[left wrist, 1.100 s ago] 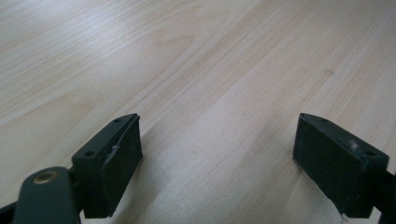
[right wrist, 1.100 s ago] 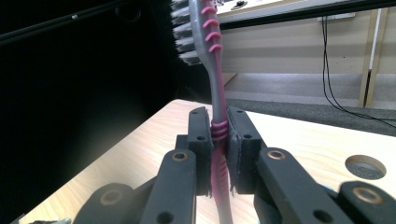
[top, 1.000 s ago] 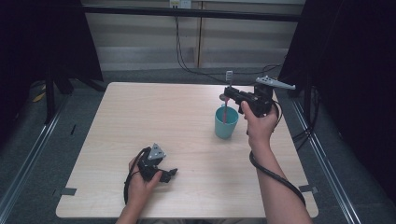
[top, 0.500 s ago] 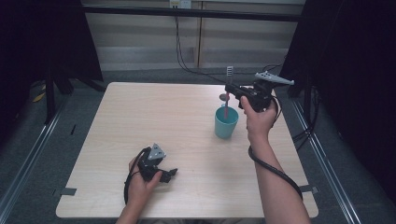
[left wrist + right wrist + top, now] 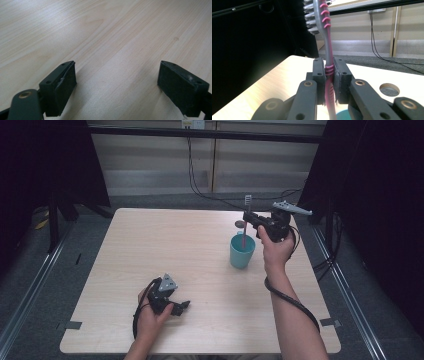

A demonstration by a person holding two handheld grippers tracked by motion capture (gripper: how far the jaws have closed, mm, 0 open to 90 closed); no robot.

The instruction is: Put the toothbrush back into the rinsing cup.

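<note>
On the pale wood counter (image 5: 150,245), teal cup (image 5: 242,252) upright near the far right, right hand-held gripper (image 5: 248,218) clamped on the toothbrush (image 5: 328,62) held vertical above it, seemingly for dropping in handle-first; left hand-held gripper (image 5: 181,307) resting agape, empty

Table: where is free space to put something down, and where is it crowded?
The table is bare across its left half and far edge, and between the left gripper and the cup. It is crowded near the cup, where the right gripper holds the toothbrush.
</note>
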